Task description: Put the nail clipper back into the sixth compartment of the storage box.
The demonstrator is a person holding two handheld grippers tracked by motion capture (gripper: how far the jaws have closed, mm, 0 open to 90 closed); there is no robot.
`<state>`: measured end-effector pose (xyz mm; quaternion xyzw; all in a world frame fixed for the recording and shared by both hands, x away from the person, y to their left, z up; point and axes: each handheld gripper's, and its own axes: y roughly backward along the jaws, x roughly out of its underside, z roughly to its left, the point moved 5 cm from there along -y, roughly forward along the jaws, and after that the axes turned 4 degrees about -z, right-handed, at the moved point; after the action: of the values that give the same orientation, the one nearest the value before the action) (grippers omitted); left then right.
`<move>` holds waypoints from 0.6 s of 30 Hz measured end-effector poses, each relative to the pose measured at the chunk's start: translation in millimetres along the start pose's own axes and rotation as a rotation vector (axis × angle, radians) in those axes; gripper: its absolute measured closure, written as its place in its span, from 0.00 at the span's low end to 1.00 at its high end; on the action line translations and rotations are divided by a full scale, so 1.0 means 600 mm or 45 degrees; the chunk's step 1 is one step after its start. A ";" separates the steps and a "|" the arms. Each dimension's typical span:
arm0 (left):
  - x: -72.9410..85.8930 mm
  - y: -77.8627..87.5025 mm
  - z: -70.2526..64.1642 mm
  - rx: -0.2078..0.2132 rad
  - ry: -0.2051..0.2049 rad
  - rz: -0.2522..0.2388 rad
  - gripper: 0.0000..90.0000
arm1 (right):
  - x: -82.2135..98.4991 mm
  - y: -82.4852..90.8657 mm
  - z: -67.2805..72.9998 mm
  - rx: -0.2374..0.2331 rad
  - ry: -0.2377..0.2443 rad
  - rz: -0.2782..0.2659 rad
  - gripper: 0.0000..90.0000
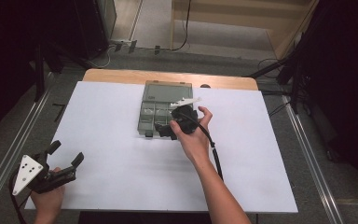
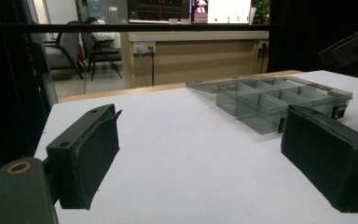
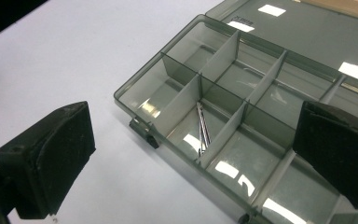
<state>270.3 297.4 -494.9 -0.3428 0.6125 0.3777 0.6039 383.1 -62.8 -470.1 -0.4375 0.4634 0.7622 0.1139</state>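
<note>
Fingers of the right gripper [image 1: 168, 129] spread apart over the grey box [image 1: 154, 116] mid-table [image 1: 112, 154], with thin metal sticks [image 3: 203, 128] inside. Left gripper [image 1: 65, 154] waits apart too, near the table's corner.

– We see the organizer box [image 3: 242, 93] as smoky clear plastic, glossy, with thin shiny metal pins [image 3: 203, 128] inside

– And we find the table cover [image 1: 121, 154] matt white like paper, the table edge [image 1: 168, 76] smooth wood, the gripper pads [image 3: 63, 144] rough black rubber
</note>
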 end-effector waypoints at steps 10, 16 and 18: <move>0.000 0.000 0.000 0.001 -0.004 0.001 0.12 | 0.025 0.047 -0.015 0.025 0.009 -0.119 0.00; 0.000 -0.001 -0.001 0.000 -0.005 0.002 0.12 | 0.042 0.071 -0.024 0.032 0.001 -0.171 0.00; 0.000 0.000 -0.001 0.000 -0.005 0.003 0.12 | 0.049 0.078 -0.029 0.035 -0.006 -0.180 0.00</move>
<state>270.2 296.7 -495.1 -0.3412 0.6117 0.3790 0.6048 348.5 -109.2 -467.6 -0.4656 0.4415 0.7469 0.1746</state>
